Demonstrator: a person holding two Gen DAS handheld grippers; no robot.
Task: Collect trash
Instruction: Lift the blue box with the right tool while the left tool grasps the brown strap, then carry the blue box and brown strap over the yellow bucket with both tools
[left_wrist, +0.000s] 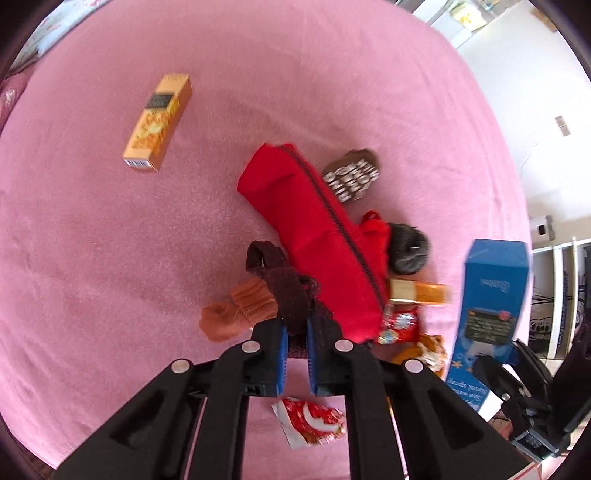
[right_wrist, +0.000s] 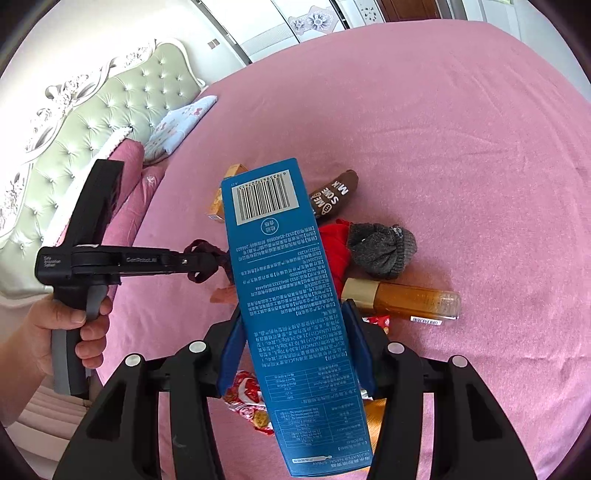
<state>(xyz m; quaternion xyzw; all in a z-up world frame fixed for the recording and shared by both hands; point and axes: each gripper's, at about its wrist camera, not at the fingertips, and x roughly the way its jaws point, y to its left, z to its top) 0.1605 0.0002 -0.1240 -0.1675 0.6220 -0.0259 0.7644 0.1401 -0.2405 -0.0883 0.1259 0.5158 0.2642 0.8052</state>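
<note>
Left claw (left_wrist: 295, 328) is clamped on a maroon knit strap (left_wrist: 291, 295) beside the red pouch (left_wrist: 314, 236), right claw (right_wrist: 295, 354) grips the blue box (right_wrist: 291, 314); that strap isn't trash, and might drag the pouch along.

A long red zippered fabric pouch (left_wrist: 317, 236) lies mid-bed on the pink bedspread (left_wrist: 92, 240). An orange cardboard box (left_wrist: 157, 123) lies well apart to its upper left; a grey knitted sock (left_wrist: 408, 249) and brown lettered sock (left_wrist: 351, 177) lie just right.

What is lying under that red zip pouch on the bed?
The red pouch lies partly over a red garment beside a grey hat, and its lower end covers part of a red snack wrapper. Whatever else lies beneath is hidden.
</note>
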